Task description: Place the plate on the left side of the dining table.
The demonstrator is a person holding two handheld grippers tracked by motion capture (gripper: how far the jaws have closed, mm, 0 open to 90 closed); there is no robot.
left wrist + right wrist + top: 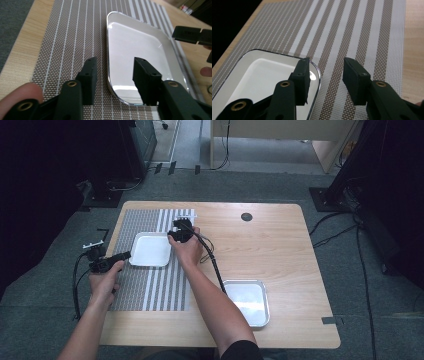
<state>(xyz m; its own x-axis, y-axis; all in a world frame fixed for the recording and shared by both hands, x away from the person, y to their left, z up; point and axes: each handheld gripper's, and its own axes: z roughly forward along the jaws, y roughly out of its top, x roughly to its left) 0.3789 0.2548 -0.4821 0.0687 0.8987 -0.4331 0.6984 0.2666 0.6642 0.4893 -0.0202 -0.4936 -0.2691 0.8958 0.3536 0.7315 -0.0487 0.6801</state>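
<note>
Tray rim between grippers; placemat front free.

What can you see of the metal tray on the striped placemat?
The tray is shallow, roughly square with rounded corners, shiny metal with a raised rim, and empty. It lies flat on the placemat, left of the table's middle. The left gripper straddles its near-left rim, the right gripper its opposite corner; both have open jaws, pads not pressing on it.

Hand-held gripper jaws apart, straddling tray rim on placemat.
</note>
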